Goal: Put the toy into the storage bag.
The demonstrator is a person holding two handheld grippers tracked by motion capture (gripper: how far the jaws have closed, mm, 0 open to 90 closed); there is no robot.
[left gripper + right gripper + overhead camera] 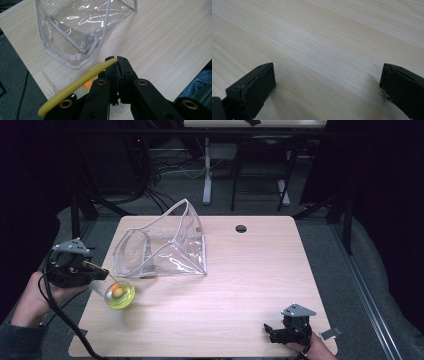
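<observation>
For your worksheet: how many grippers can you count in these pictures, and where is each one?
2. The left gripper is at the table's left edge, gripping a yellow dish; the right gripper rests near the front right corner.

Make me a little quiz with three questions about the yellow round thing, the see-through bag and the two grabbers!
1. Where is the yellow disc?
A. inside the clear bag
B. near the table's left edge, in front of the bag
C. on the floor

2. What colour is the spot in the disc's middle?
A. orange
B. blue
C. black

3. How does the right gripper stand?
A. shut on the bag
B. shut on the disc
C. open over bare table

Answers: 1 B, the high view shows it there, its rim pinched by the left gripper. 2 A, the centre looks orange. 3 C, its jaws stand wide apart.
</observation>
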